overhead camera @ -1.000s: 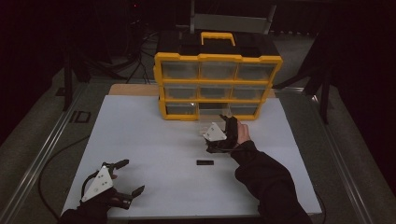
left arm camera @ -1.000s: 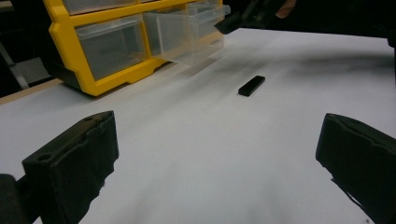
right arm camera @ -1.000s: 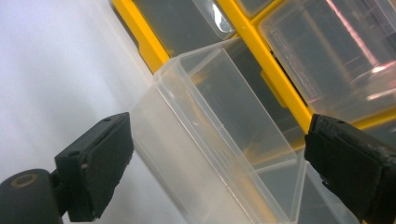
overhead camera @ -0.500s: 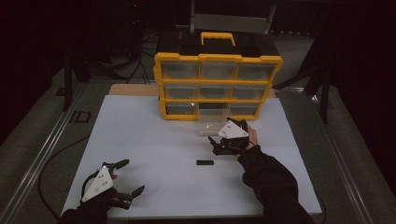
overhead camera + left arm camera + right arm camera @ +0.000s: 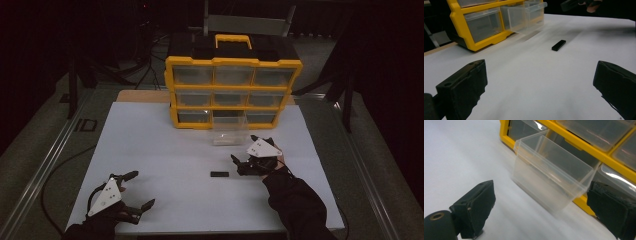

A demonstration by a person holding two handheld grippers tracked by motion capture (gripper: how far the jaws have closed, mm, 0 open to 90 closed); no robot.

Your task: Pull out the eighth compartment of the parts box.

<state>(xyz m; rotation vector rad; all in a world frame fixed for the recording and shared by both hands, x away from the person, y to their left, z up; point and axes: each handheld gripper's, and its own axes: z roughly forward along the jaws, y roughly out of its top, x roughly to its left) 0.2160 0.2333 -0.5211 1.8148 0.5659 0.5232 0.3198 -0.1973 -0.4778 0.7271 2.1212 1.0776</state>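
Observation:
A yellow drawer organizer (image 5: 232, 92) stands at the back of the white table. Its bottom middle clear drawer (image 5: 228, 131) is pulled out onto the table and looks empty. A small black block (image 5: 219, 174) lies in front of it. My right gripper (image 5: 237, 165) is open just right of the block, jaws pointing left, holding nothing. In the right gripper view the clear drawer (image 5: 551, 180) sits ahead between the open jaws of that gripper (image 5: 541, 215). My left gripper (image 5: 142, 190) rests open and empty near the front left edge. The left gripper view shows the black block (image 5: 558, 45) far ahead.
The white table top (image 5: 165, 150) spreads between the grippers. The organizer (image 5: 474, 27) has a yellow carry handle (image 5: 233, 40) and its other drawers are shut. A metal rail (image 5: 45, 170) runs along the table's left side, and a chair stands behind the organizer.
My right gripper has drawn back from the clear drawer toward the near right and now points left beside the black block. The left gripper has not moved.

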